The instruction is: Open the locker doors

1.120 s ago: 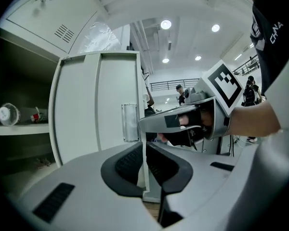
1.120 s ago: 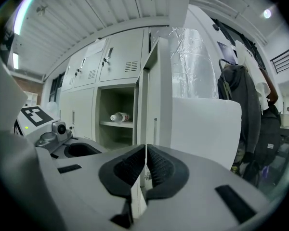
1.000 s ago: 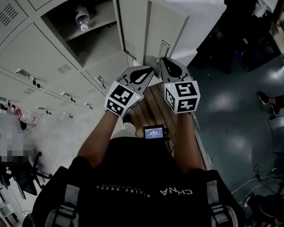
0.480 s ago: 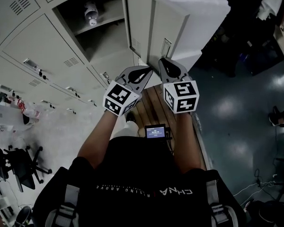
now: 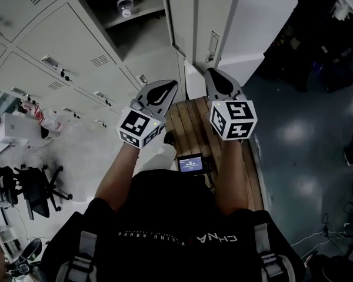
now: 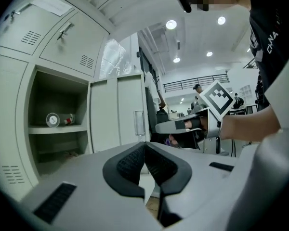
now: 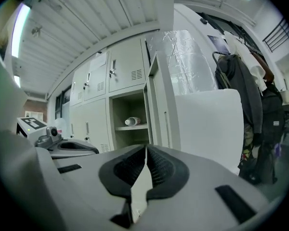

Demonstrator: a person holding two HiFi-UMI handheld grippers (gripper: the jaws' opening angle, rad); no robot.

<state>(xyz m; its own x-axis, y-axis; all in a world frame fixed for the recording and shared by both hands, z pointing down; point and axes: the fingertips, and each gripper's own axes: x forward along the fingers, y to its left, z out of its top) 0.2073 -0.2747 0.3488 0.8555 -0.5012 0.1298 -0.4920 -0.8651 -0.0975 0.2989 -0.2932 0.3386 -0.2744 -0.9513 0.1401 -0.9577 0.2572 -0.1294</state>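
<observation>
Drifting apart: left tongs point(image 5: 171, 85), right tongs point(image 5: 212, 74)

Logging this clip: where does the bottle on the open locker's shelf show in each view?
Head view: bottle near the top edge, left of centre.
Left gripper view: bottle at far left, on the shelf.
Right gripper view: bottle just left of centre, lying on its side.
Shared landmark: the open locker door, right of the bottle in every view.

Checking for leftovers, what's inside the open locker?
In the open locker, a bottle lies sideways on the shelf. The space below is dim, partly covered by the right tongs.
</observation>
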